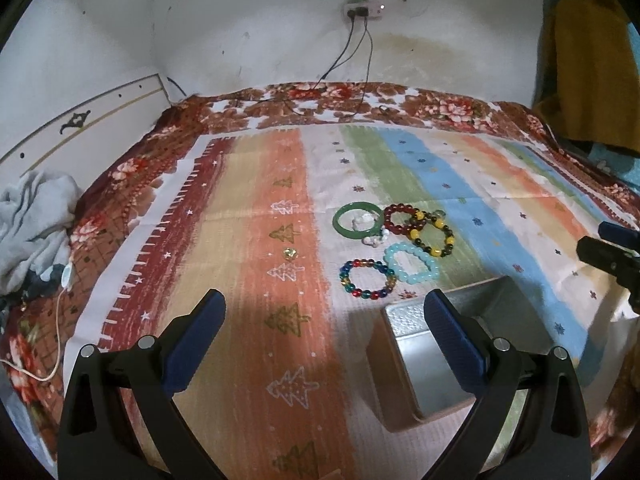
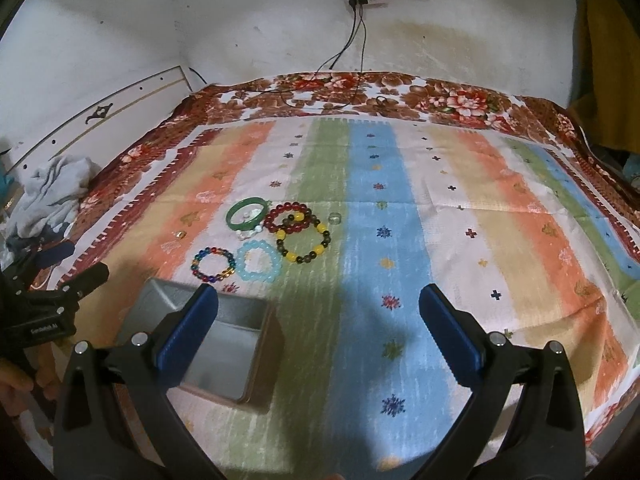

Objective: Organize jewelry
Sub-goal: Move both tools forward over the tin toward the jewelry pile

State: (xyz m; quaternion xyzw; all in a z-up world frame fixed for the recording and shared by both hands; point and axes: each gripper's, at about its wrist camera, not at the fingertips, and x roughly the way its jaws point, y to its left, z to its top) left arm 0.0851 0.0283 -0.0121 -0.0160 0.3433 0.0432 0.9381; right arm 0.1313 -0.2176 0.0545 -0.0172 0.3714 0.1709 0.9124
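Observation:
Several bracelets lie in a cluster on the striped cloth: a green bangle [image 1: 357, 219] [image 2: 247, 215], a dark red bead bracelet [image 1: 401, 218] [image 2: 291, 216], a black-and-yellow bead bracelet [image 1: 434, 236] [image 2: 305, 245], a light blue bead bracelet [image 1: 411, 263] [image 2: 258, 267], a multicolour bead bracelet [image 1: 367, 279] [image 2: 214, 265] and small white pieces [image 1: 374, 239]. An open metal-lined box [image 1: 436, 354] [image 2: 224, 340] stands nearer than them. My left gripper [image 1: 326, 312] is open and empty, left of the box. My right gripper [image 2: 318, 304] is open and empty, right of the box.
A small gold piece [image 1: 289, 253] [image 2: 179, 234] lies left of the cluster, a small clear ring [image 2: 334, 218] right of it. The cloth [image 2: 440, 240] covers a floral bedspread. A grey garment [image 1: 32, 220] lies at left. Cables [image 1: 348, 60] hang from a wall socket.

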